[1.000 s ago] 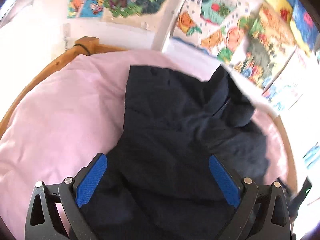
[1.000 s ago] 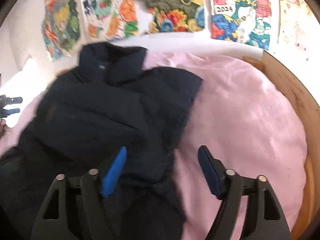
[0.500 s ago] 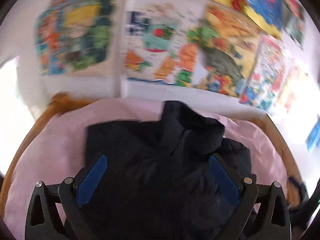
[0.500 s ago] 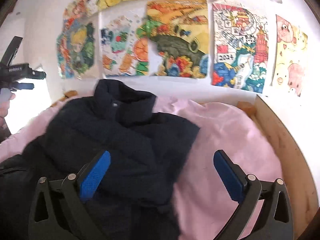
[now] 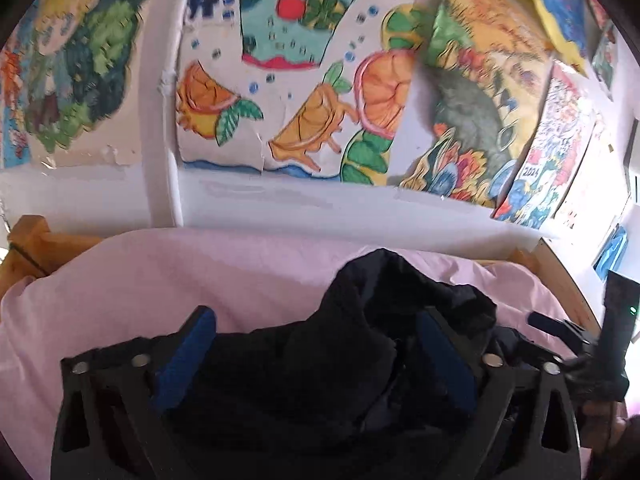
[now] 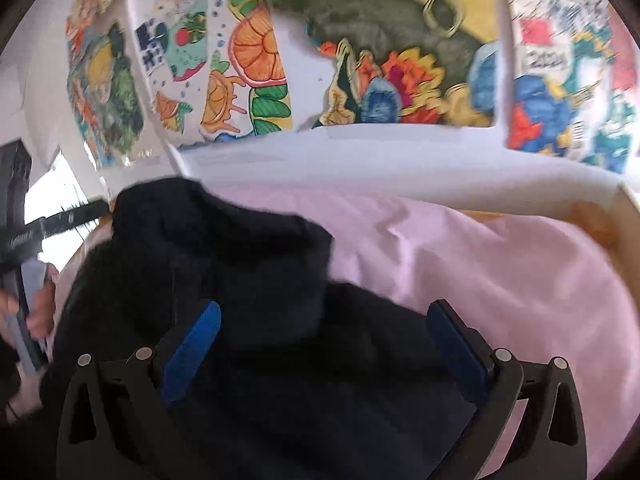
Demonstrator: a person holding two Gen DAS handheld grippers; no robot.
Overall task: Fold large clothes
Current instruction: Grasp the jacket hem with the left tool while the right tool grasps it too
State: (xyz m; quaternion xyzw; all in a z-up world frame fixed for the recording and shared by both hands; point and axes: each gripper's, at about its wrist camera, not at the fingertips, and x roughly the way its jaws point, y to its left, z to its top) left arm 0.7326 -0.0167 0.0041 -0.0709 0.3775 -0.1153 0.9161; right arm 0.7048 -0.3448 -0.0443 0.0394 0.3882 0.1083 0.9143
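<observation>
A dark navy puffer jacket point(image 5: 320, 372) lies on a pink bedsheet point(image 5: 160, 276); its collar end point(image 5: 380, 276) points toward the wall. My left gripper point(image 5: 316, 356) is open, low over the jacket, with jacket fabric between its blue-padded fingers point(image 5: 184, 356). In the right wrist view the jacket point(image 6: 248, 280) fills the lower left. My right gripper point(image 6: 324, 352) is open, low over the jacket's right side, its right finger point(image 6: 456, 352) at the jacket's edge by the sheet point(image 6: 500, 272). The right gripper also shows in the left wrist view point(image 5: 580, 344).
A wooden bed frame point(image 5: 28, 244) rims the pink sheet, also at the right point(image 6: 624, 216). A white wall with several colourful posters point(image 5: 304, 60) stands close behind the bed. The other hand and the left gripper show at the left edge point(image 6: 24, 240).
Both grippers have moved forward and lower toward the wall end of the bed; the wall posters loom larger. The right jaws opened wider over the last second. The jacket looks bunched nearer the collar.
</observation>
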